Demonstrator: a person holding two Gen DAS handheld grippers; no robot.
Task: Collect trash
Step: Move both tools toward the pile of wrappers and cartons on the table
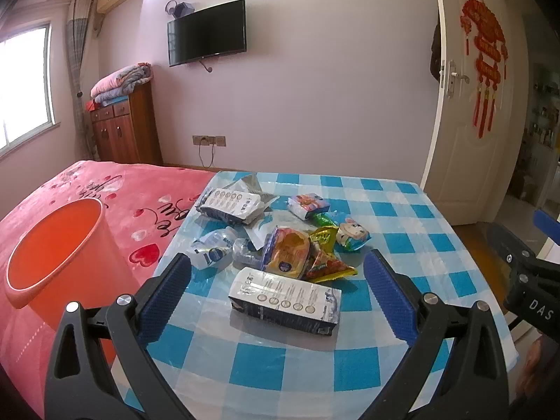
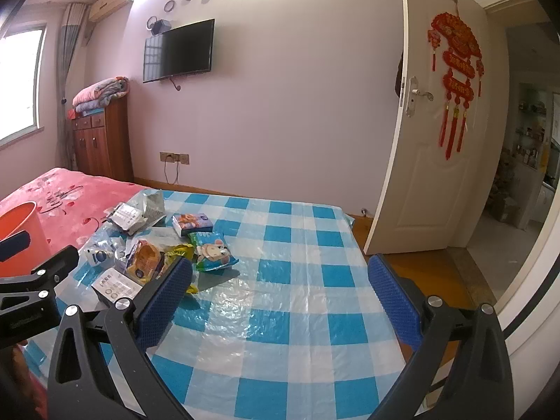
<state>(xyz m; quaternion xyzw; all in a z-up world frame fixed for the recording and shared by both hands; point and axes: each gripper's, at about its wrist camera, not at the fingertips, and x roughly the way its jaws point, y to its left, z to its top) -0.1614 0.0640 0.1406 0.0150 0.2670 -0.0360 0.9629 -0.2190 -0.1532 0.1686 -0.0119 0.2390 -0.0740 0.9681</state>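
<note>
A: Orange plastic bin [image 1: 56,255] stands at the far left, against the pink bed [image 1: 105,189].

B: Then the blue-checked table [image 1: 402,231] holds the trash pile [image 1: 280,245], flanked by the spread-open left gripper [image 1: 278,273].

A: The right gripper [image 2: 280,280], also released, hangs over bare cloth; white door [image 2: 427,175] farthest right.

The right gripper [image 1: 532,301] body reads "DAS"; package lettering is illegible.

Trash pile [image 1: 280,245] on table [image 1: 402,217] (left half); bin [image 1: 59,255] left of table, against bed [image 1: 115,189].
</note>
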